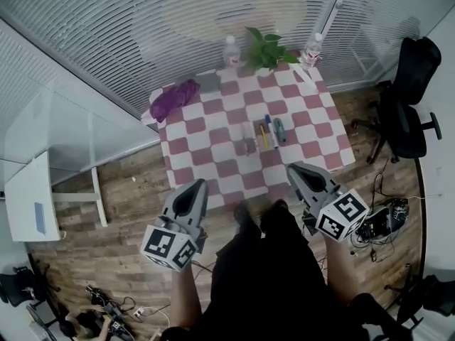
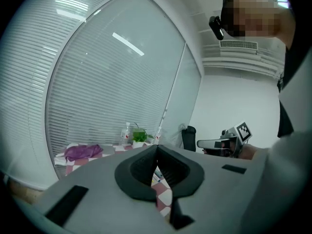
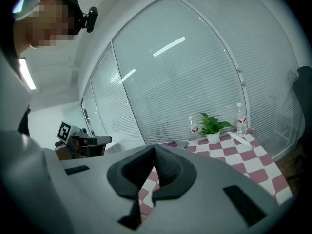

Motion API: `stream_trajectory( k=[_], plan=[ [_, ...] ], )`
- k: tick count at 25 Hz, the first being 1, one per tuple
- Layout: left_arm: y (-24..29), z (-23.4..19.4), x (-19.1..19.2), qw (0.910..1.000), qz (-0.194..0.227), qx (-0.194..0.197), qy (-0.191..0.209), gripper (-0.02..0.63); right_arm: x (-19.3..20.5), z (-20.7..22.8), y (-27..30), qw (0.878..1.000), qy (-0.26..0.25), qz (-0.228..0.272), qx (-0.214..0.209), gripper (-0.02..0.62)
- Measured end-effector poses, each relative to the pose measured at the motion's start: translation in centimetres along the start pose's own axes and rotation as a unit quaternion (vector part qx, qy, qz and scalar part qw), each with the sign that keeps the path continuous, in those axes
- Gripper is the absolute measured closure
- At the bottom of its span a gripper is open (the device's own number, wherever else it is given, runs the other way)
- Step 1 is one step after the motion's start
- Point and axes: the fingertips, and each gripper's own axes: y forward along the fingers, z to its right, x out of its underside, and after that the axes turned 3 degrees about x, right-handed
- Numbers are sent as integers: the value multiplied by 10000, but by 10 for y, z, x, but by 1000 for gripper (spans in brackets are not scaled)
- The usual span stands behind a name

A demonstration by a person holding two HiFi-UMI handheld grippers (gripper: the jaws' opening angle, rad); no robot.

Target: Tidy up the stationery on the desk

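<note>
Pens (image 1: 271, 131): 3 on desk (image 1: 213, 130), 2 bottles (image 1: 230, 50)

We saw a wood-plank floor (image 1: 128, 183) beneath a desk (image 1: 213, 130) spread with a red-and-white check cloth. Slatted blinds (image 1: 92, 27) ran behind glass along the far side. A black office chair (image 1: 402, 116) stood at right and a white side table (image 1: 28, 204) at left.

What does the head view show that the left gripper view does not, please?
Only the head view: the white side table, the wooden floor and the cables on it. Only the left gripper view: a close look at the left gripper's shut, empty jaws, and an air vent. Both: the checked table, purple cloth, potted plant and right gripper.
</note>
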Motion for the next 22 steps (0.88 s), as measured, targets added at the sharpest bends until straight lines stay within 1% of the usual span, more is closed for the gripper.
stream_trajectory(
  k=[3, 6, 11, 14, 22],
  plan=[
    [-8, -6, 4, 9999, -33, -91, -89, 574, -3, -8, -7, 9999, -141, 48, -51, 574],
    [-11, -9, 8, 9997, -8, -73, -222, 574, -4, -10, -13, 9996, -263, 37, -75, 574],
    [-12, 0, 8, 9999, -33, -67, -121, 574, 0, -4, -22, 9996, -262, 50, 9, 574],
    [-14, 4, 9, 9999, -47, -52, -80, 574, 5, -7, -25, 9997, -259, 15, -17, 574],
    [-14, 15, 12, 9999, -54, 103, -118, 574, 14, -9, -28, 9998, -184, -41, -36, 574]
  ],
)
